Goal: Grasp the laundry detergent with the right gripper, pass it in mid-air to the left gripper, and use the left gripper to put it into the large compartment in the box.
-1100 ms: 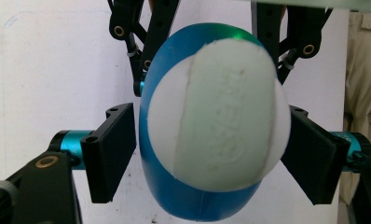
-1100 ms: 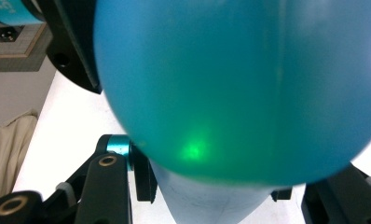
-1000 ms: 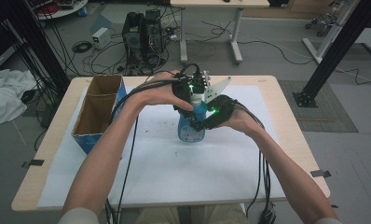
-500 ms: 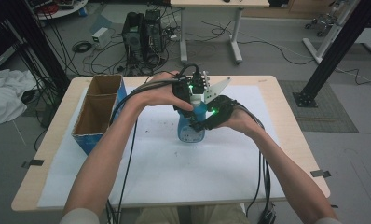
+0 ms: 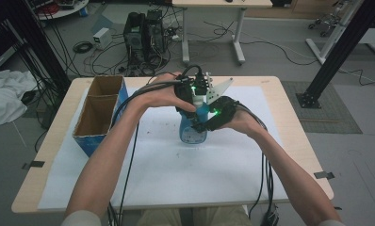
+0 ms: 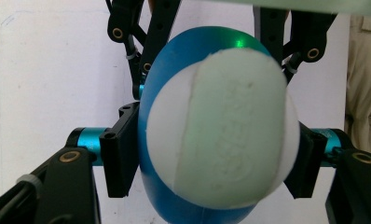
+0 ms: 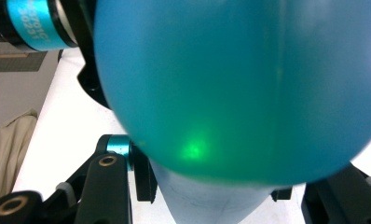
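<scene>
A blue bottle [image 5: 193, 134] with a white cap [image 6: 221, 130] stands upright on the white sheet at the table's middle. My left gripper [image 5: 199, 94] comes down on it from above. Its jaws have just been closing, and in the left gripper view its pads [image 6: 123, 156] meet the two sides of the cap. My right gripper [image 5: 202, 123] reaches in from the right and is shut on the bottle's body. The blue body [image 7: 239, 84] looms close in the right gripper view, with the right gripper [image 7: 211, 186] around its paler part.
A cardboard box [image 5: 98, 113] with blue outer walls and two open compartments stands at the table's left. A white sheet [image 5: 176, 179] covers most of the wooden table. Cables trail from both grippers over the near edge. Computers and cables lie on the floor behind.
</scene>
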